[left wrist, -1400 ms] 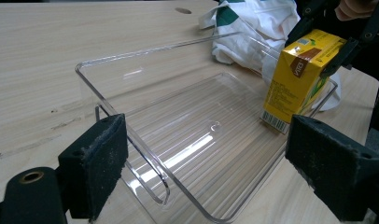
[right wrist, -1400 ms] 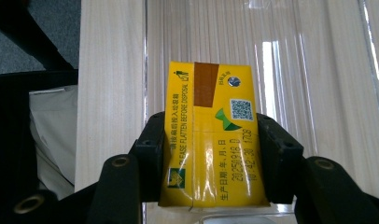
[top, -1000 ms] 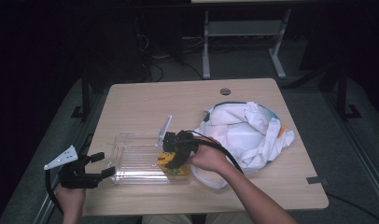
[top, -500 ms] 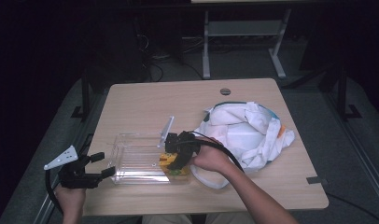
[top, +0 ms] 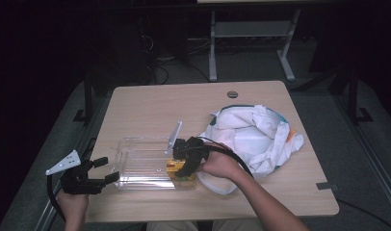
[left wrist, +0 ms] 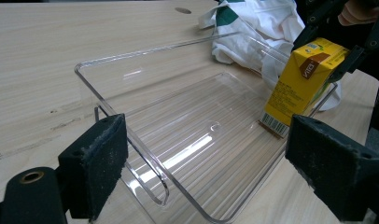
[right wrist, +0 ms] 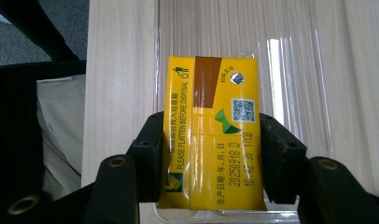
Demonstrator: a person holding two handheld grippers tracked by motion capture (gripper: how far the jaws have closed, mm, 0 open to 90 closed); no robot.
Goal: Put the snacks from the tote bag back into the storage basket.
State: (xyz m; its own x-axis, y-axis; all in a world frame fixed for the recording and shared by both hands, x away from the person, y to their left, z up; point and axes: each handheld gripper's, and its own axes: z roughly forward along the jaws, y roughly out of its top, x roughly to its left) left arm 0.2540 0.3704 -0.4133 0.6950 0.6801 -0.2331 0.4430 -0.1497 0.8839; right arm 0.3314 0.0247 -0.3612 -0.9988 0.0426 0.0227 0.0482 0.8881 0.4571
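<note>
1. Yellow drink carton point(right wrist: 211, 135): top face printed "PLEASE FLATTEN BEFORE DISPOSAL", a date line reading "20250918 D", a QR code, a green leaf mark, a brown band and a foil straw spot. In the left gripper view its side carries a brown "Vita" logo and a barcode point(left wrist: 303, 79).
2. Right gripper point(right wrist: 211, 161): jaws closed on the carton's two sides, holding it tilted at the right end of the clear plastic tray point(top: 136, 166), its lower edge at the tray floor.
3. Left gripper point(top: 103, 169): jaws spread apart, gripping nothing, held just off the worktop's left edge near the front corner. In its own view the tray's near wall lies between the jaws.
4. Tray: transparent, ribbed floor, rounded corners, otherwise unfilled; it sits toward the front left of the worktop point(top: 155, 108).
5. White cloth bag point(top: 254, 134): crumpled, with teal trim, on the right half of the worktop, touching the person's right hand point(top: 221, 166).
6. Worktop: pale wood-grain laminate with a round cable hole point(top: 232, 94) near the back edge.
7. Room: dark, grey floor; a white metal stand point(top: 251, 33) and loose cables behind the table.
</note>
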